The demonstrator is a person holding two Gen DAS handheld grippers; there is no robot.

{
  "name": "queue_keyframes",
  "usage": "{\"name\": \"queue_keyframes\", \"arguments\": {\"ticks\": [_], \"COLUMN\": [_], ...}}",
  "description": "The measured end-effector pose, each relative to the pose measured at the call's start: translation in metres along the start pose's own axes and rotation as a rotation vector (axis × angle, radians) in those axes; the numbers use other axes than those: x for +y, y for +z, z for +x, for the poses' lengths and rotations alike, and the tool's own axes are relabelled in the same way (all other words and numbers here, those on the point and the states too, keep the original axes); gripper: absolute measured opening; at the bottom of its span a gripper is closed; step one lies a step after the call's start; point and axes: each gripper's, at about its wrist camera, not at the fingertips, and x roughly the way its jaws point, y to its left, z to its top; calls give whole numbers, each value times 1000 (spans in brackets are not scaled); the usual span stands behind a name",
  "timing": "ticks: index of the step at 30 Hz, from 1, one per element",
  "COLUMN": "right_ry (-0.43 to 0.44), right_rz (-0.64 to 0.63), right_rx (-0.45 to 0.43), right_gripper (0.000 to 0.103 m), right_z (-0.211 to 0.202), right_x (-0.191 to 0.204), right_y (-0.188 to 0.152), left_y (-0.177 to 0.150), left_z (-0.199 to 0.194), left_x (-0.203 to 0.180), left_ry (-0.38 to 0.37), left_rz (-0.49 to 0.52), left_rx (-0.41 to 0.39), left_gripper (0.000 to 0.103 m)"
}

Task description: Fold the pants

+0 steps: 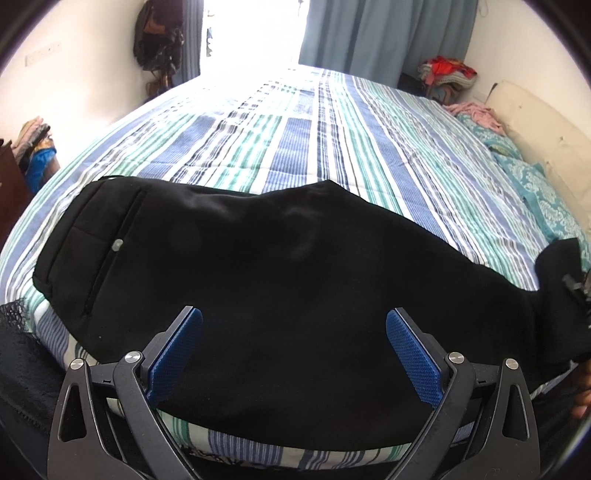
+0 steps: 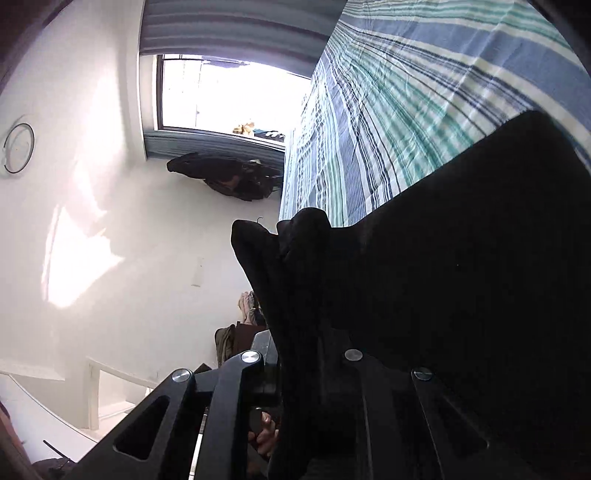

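Currently, in the left wrist view, the black pants [image 1: 280,280] are lying across the lower half of the frame on the striped bed [image 1: 332,140], waistband end toward the left, with a pocket and a small round button [image 1: 118,244] showing at centre left. The left claw [image 1: 293,332] is hovering over the near part of the fabric, its jaws standing wide apart with nothing between them; the blue pads [image 1: 413,360] are showing on both fingers. At the right edge, the pants' far end is rising off the bed. Curtains [image 1: 380,33] are hanging at upper centre, and a patterned pillow [image 1: 535,192] is lying at the right.

Next, in the right wrist view, the frame is rolled sideways, with the bed [image 2: 424,92] occupying the upper right. The right claw [image 2: 314,314] is clamping a bunched fold of the pants [image 2: 461,277], which is draping over the fingers and filling the lower right. A window [image 2: 229,96] is showing at upper centre.
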Motion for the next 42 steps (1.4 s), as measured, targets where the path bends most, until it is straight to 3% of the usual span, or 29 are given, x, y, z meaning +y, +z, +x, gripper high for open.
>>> {"name": "queue_keyframes", "arguments": {"ticks": [5,7,8,9,11,14,18,20,22,24,25,26,31,33,35,39,40,42], "right_ry": [-69,-125,-165,-177,-173,-218,-296,-324,-335,-332,-335,-342,-398,-395,-393,-480,-466,-456], "right_rz": [4,-41,-63,-78,-123,-236,-339,-355,-356,-382,-408,-433,-539,-543,-496,-291,-289,-301], "right_rx": [45,90,116,141,143,85,9,-25,-43,-58,-66,-69,-99,-100,-54,124,104,86], "right_gripper": [15,25,39,45,62,75,79,79,79,79,79,79,79,81,82,82,82,82], "right_z": [92,119,127,131,119,71,2,-23,-35,-38,-36,-34,-36,-37,-27,11,9,5], "right_x": [-3,3,7,10,20,37,42,40,39,44,49,52,65,65,52,-5,-6,0], "right_y": [-35,-47,-50,-51,-48,-45,-58,-71,-83,-84,-80,-79,-84,-83,-79,-66,-64,-61], "left_y": [-5,-6,-6,-6,-7,-11,-21,-21,-21,-23,-24,-26,-25,-26,-30,-34,-34,-33], "left_z": [-6,-6,-7,-10,-16,-22,-11,-1,11,20,26,29,2,12,26,24,22,16], "left_x": [-3,-7,-10,-13,-23,-49,-87,-100,-111,-118,-121,-122,-104,-95,-91,-98,-99,-95], "left_ry": [-34,-67,-95,-127,-207,-304,-286,-259,-230,-203,-183,-171,-125,-104,-98,-83,-84,-78], "left_rz": [16,28,34,42,69,150,261,294,320,339,351,353,319,306,287,327,333,324], "left_rx": [-2,5,7,7,5,21,58,83,110,131,154,178,108,140,178,159,151,136], "left_gripper": [100,100,100,100,100,100,98,84,77,58,14,5,3,3,5,9,15,39]}}
